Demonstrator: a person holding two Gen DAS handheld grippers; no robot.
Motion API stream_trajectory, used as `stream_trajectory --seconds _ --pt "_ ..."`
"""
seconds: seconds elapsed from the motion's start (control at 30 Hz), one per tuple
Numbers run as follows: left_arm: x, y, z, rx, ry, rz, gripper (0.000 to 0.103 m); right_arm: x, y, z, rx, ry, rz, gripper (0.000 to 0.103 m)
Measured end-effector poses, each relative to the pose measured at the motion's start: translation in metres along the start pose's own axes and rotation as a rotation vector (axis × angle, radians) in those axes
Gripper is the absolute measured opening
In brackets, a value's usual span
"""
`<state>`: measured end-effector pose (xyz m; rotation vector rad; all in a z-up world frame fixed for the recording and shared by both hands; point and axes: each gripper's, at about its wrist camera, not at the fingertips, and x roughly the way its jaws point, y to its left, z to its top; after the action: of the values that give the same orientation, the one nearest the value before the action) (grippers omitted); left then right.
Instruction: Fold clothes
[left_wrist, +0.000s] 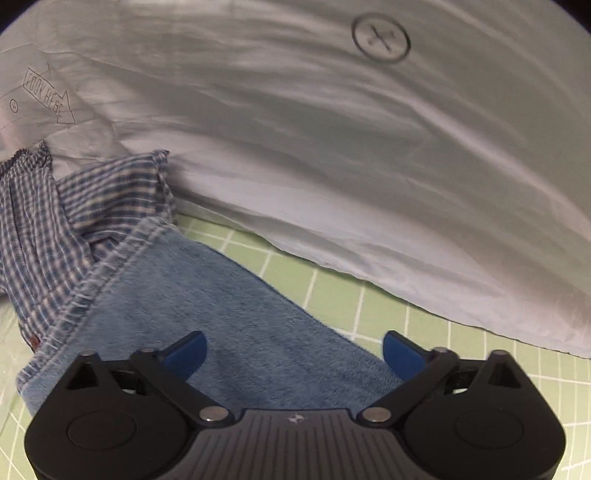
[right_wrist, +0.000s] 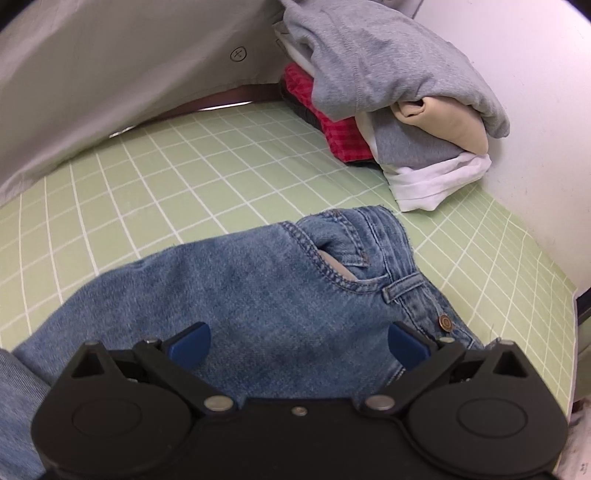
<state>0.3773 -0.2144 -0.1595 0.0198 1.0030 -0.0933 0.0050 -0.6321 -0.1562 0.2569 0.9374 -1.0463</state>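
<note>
A pair of blue jeans (right_wrist: 266, 291) lies flat on a desk covered by a green gridded mat (right_wrist: 177, 184). The right gripper (right_wrist: 299, 343) hovers over the waistband end, its blue fingers (right_wrist: 190, 343) spread apart with nothing between them. The left gripper (left_wrist: 293, 350) hovers over a jeans leg (left_wrist: 229, 314), fingers (left_wrist: 186, 352) likewise apart. A blue checked garment (left_wrist: 55, 221) lies crumpled against the leg hem. A white sheet (left_wrist: 332, 147) drapes along the desk's far edge. A pile of folded clothes (right_wrist: 399, 103) sits at the far right corner.
</note>
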Motion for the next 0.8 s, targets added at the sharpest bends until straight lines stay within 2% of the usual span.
stream_trajectory --seconds 0.03,0.17,0.2,0.23,0.27,0.33,0.4,0.53,0.7,0.8 --pt "0.002 -0.002 0.0 -0.004 0.006 -0.003 0.077 0.001 0.0 0.0 0.002 0.007 0.003 0.103" --pt "0.006 -0.008 -0.003 -0.012 0.01 0.009 0.05 -0.002 -0.004 -0.002 0.034 0.029 0.02 0.103" --pt "0.005 -0.008 -0.004 -0.008 -0.001 0.02 0.037 -0.004 -0.006 -0.004 0.038 0.027 0.024 0.103" --pt "0.004 -0.008 -0.005 -0.01 -0.011 0.026 0.019 -0.007 -0.008 -0.005 0.037 0.025 0.026 0.103" --pt "0.002 -0.005 -0.006 -0.03 -0.015 0.014 0.013 -0.009 -0.01 -0.007 0.034 0.023 0.026 0.103" --pt "-0.003 0.001 -0.007 -0.068 -0.022 -0.01 0.007 -0.011 -0.016 -0.009 0.03 0.024 0.017 0.103" --pt "-0.014 0.008 -0.008 -0.103 -0.045 -0.035 0.007 -0.01 -0.023 -0.01 0.047 0.034 0.014 0.103" --pt "-0.061 0.02 -0.017 -0.141 -0.141 -0.069 0.006 -0.01 -0.034 -0.012 0.072 0.043 0.022 0.103" --pt "-0.129 0.049 -0.054 -0.182 -0.232 -0.059 0.006 -0.013 -0.042 -0.016 0.104 0.049 0.062 0.103" --pt "-0.161 0.078 -0.094 -0.214 -0.231 -0.054 0.006 -0.018 -0.045 -0.019 0.114 0.047 0.089 0.103"
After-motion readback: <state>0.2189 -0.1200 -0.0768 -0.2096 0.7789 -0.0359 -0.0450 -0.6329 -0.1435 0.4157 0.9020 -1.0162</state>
